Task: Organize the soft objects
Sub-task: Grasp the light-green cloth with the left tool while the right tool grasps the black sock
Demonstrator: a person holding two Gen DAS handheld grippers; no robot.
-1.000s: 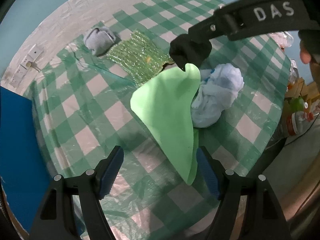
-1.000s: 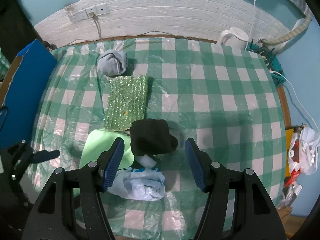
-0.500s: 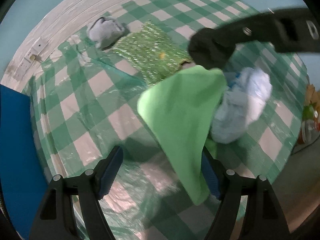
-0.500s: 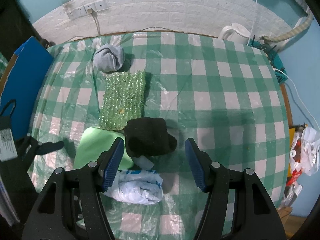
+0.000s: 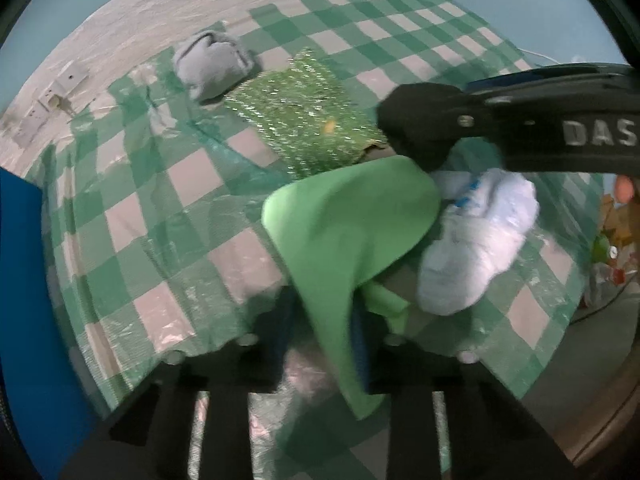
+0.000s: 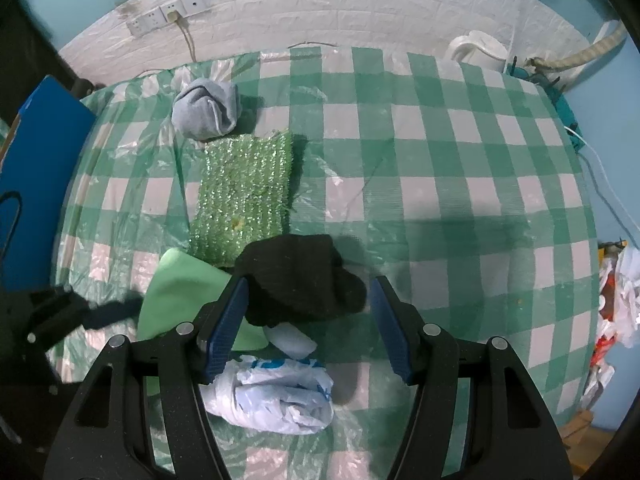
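A blue panel (image 6: 44,152) stands at the far left edge of the table (image 6: 460,208), which is spread with a green-and-white checked cloth under a crinkled clear plastic sheet. Behind it runs a white embossed brick-pattern wall (image 6: 340,4) with a row of sockets (image 6: 168,18) and a cord hanging from one of them; above that the wall is pale blue. The left hand-held gripper (image 5: 320,344) points steeply down at the near left part of the table, its jaws closing with the light green cloth (image 5: 348,232) between them; the frame is blurred there, so whether the pads already press the fabric cannot be told for certain, though they look close against it. That cloth rises in a fold from the table, just in front of a sparkly green scrubbing pad (image 6: 244,196) lying flat. A rolled grey sock (image 6: 206,108) sits just beyond the pad, near the wall. The right hand-held gripper (image 6: 308,328) hangs with jaws apart to either side of a black knitted item (image 6: 296,280), its pads not pressing on it. Just below that lies a crumpled white plastic bag with blue print (image 6: 276,392), touching the green cloth. The right half of the table is bare checked cloth. At the far right corner stand a white kettle (image 6: 478,50) and a tangle of cables (image 6: 560,92); beyond the right edge there is loose packaging (image 6: 616,312).
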